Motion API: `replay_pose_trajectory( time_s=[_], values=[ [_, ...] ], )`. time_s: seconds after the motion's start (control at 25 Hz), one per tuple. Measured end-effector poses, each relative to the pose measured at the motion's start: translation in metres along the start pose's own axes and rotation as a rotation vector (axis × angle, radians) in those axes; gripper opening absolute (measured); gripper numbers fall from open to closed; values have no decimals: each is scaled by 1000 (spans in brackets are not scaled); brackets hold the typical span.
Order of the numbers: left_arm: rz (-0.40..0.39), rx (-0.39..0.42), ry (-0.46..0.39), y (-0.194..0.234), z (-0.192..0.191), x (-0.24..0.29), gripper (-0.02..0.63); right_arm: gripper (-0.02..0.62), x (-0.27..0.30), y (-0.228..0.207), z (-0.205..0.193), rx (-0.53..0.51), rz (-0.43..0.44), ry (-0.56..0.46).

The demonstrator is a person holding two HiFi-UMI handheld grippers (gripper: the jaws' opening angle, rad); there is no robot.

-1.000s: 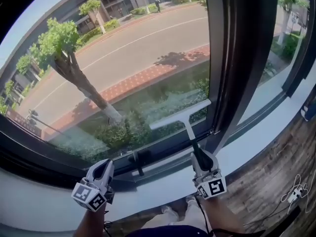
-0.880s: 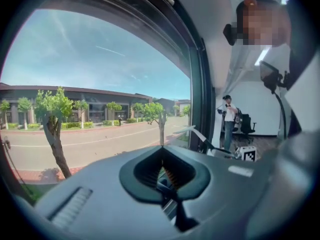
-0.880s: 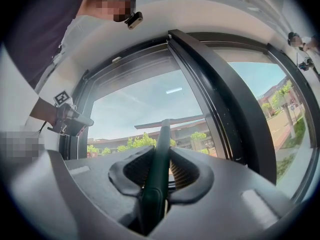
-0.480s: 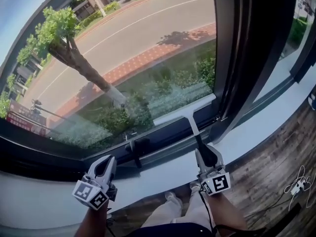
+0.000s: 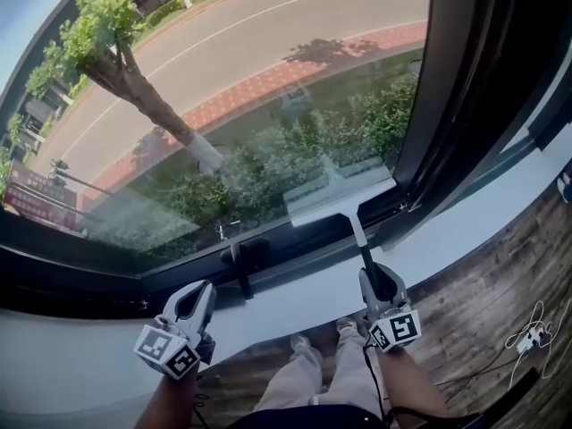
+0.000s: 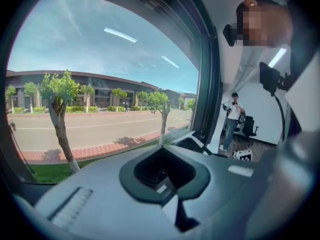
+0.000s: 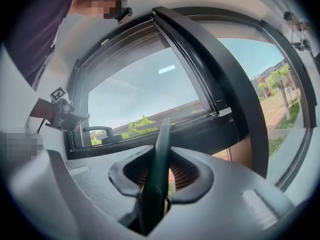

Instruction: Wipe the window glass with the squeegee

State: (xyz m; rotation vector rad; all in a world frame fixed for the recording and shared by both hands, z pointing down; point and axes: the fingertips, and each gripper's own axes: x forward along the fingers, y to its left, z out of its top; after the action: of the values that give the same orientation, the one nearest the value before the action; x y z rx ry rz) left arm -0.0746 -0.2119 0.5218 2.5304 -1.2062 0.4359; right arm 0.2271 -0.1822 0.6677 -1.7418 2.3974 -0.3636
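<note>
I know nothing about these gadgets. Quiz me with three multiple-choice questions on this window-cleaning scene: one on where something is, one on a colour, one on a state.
1. Where does the squeegee blade sit on the glass?
A. low, near the pane's right edge
B. in the top left corner
C. flat on the sill

2. What colour is the blade head?
A. red
B. white
C. yellow

3. What is the right gripper doing?
A. open and empty
B. shut on a cloth
C. shut on the squeegee

Answers:
1 A: the head view shows the blade low on the pane, close to the dark frame on the right.
2 B: the head is pale white in the head view.
3 C: the right gripper view shows the dark handle clamped between the jaws.
</note>
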Motion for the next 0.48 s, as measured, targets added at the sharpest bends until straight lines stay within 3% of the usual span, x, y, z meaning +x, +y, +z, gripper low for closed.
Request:
replay_pose_trajectory(
  time_s=[0.28, 0.36, 0.48],
  values=[
    [-8, -8, -30, 6, 1, -6, 3, 101, -14, 9, 4, 53, -30, 53],
    [1, 10, -64, 10, -2, -3, 2, 101, -16, 13, 15, 38, -25, 15],
    [3, 36, -133, 13, 6, 19, 3, 101, 7, 3, 71, -36, 14, -125]
  ],
)
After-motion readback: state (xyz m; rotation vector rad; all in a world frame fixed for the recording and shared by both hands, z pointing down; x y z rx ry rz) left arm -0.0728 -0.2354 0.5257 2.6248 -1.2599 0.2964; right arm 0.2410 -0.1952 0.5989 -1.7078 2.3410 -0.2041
